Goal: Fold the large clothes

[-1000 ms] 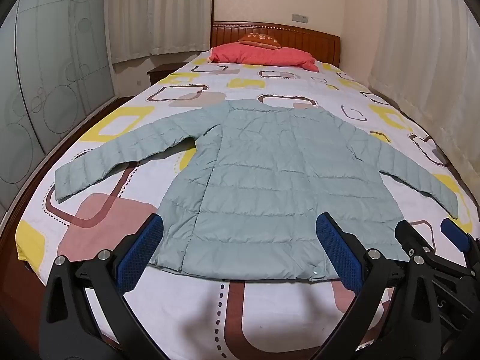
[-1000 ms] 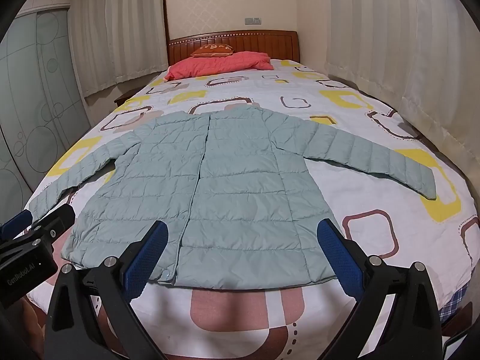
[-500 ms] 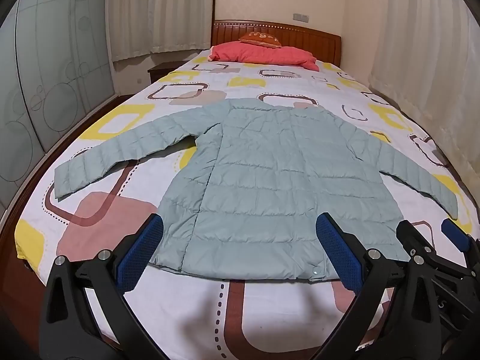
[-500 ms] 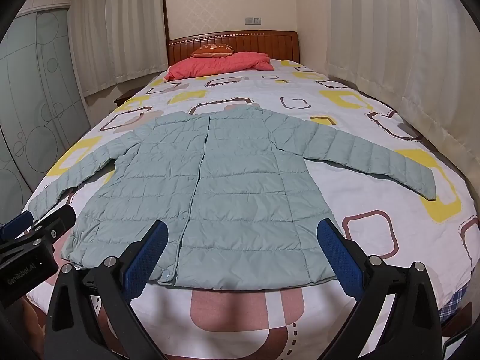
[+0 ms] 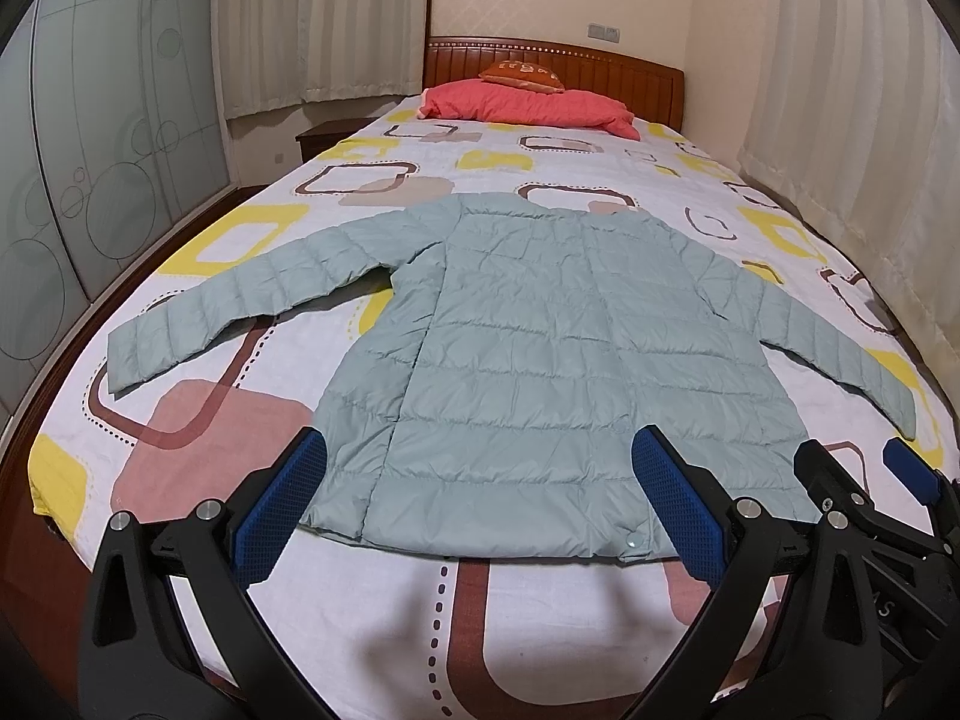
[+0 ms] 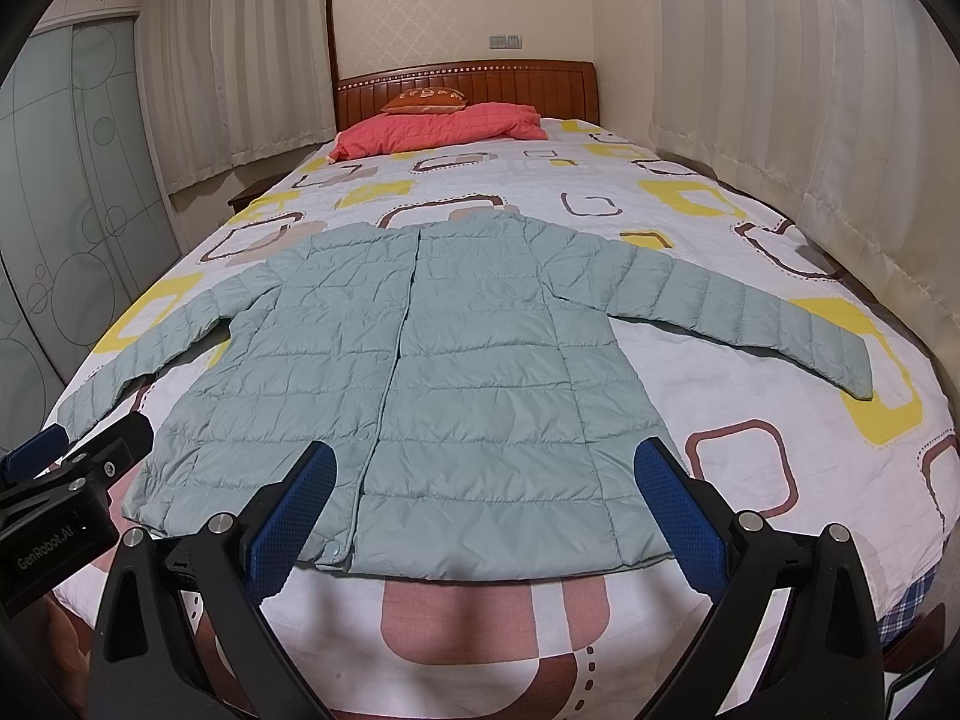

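A pale green quilted jacket (image 5: 540, 348) (image 6: 432, 372) lies flat on the bed, front closed, both sleeves spread out to the sides, hem toward me. My left gripper (image 5: 480, 498) hovers open near the foot of the bed, just short of the hem, nothing between its blue pads (image 5: 282, 504). My right gripper (image 6: 486, 504) is also open over the hem, and it holds nothing. Each gripper shows at the edge of the other's view: the right one (image 5: 864, 486), the left one (image 6: 66, 462).
The bed (image 5: 180, 228) has a white cover with yellow, brown and pink squares. A red pillow (image 5: 528, 102) and an orange cushion (image 5: 522, 69) lie by the wooden headboard. Curtains (image 6: 810, 120) hang along the right; glass wardrobe doors (image 5: 90, 150) and a nightstand (image 5: 321, 141) stand left.
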Action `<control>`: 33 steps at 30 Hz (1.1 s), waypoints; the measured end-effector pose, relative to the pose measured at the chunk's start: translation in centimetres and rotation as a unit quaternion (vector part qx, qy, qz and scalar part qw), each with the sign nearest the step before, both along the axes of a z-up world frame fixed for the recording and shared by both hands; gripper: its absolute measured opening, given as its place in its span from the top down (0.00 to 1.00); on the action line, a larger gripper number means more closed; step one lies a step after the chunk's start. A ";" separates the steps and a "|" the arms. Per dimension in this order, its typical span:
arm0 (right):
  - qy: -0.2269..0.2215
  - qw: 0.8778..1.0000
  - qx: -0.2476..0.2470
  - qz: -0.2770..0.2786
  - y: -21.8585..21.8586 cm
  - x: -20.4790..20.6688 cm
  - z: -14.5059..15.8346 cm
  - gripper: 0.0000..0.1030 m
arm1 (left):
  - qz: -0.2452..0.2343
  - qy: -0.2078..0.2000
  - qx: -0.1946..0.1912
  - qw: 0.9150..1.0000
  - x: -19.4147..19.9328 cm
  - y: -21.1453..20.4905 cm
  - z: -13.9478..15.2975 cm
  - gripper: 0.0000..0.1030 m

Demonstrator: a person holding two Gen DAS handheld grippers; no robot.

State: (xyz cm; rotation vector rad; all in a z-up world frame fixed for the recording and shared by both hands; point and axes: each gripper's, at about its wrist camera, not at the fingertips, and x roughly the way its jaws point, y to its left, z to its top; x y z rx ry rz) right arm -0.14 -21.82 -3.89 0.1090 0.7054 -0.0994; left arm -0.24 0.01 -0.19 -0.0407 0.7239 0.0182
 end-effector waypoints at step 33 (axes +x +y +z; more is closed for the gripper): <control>0.000 1.000 0.000 0.001 0.0 -0.1 0.0 0.04 | -0.001 0.003 -0.001 1.000 0.2 0.2 -0.5 0.02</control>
